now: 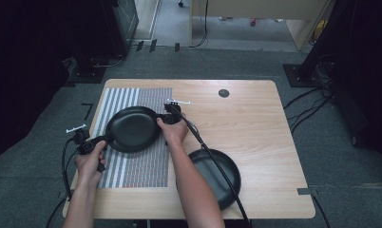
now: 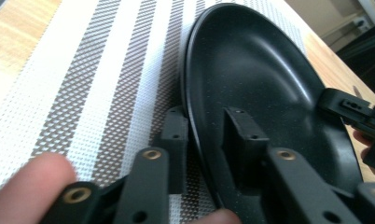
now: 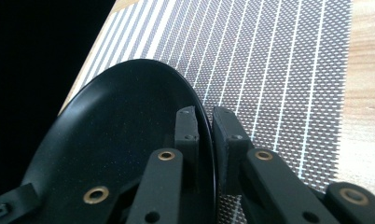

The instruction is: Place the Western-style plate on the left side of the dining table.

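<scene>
Both forearms reach in from the near edge of the wooden table [image 1: 255,118], each hand wrapped around a pair of tongs. The left tongs [image 1: 87,145] are clamped on the near-left rim of a black plate [image 1: 132,128], one jaw inside the dish and one outside. The right tongs [image 1: 170,116] pinch the plate's far-right rim the same way, the right arm stretched farther forward than the left. The plate sits between them over the far part of a striped grey and white placemat [image 1: 137,166]. A second black plate [image 1: 224,173] lies on the bare table, near and to the right, partly behind the right forearm.
</scene>
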`<action>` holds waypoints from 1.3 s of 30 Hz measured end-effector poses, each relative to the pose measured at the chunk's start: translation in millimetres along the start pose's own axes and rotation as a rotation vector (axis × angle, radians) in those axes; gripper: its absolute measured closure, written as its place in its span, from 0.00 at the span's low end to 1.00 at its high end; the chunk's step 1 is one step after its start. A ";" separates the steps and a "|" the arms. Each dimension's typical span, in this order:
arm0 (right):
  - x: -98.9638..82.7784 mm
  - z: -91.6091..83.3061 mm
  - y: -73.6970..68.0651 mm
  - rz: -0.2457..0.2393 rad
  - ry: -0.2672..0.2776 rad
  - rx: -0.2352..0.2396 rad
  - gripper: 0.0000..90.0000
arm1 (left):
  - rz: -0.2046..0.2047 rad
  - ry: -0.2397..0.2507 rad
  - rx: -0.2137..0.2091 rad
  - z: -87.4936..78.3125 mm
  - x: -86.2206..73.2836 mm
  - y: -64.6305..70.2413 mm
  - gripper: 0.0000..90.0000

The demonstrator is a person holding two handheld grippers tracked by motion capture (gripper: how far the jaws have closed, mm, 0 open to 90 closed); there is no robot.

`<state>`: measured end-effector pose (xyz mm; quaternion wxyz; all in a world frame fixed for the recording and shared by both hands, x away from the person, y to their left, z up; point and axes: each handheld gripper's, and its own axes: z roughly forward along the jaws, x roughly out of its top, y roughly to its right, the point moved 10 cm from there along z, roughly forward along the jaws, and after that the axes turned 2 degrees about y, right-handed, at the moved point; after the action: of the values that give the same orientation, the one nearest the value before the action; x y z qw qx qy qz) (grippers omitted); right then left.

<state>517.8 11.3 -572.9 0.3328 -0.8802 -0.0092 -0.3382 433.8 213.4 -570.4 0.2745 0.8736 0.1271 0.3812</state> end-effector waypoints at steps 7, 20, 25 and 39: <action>12.4 -9.9 1.0 -0.109 0.039 -0.073 0.63 | 0.202 0.036 0.048 -2.2 2.5 11.9 0.37; 30.9 -65.9 -6.1 -0.159 0.074 0.002 0.40 | 0.238 0.033 0.048 -25.5 5.3 27.1 0.18; 28.7 -90.4 -11.7 -0.174 0.051 0.060 0.27 | 0.257 0.029 0.046 -36.5 2.3 32.2 0.15; 21.8 -143.9 1.1 -0.210 0.095 0.037 0.25 | 0.290 0.061 -0.002 -80.4 -1.0 63.8 0.15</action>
<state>450.0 -79.3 -481.3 0.3117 -0.8511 -0.0916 -0.4124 374.9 191.6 -489.3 0.2131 0.8706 0.0073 0.4435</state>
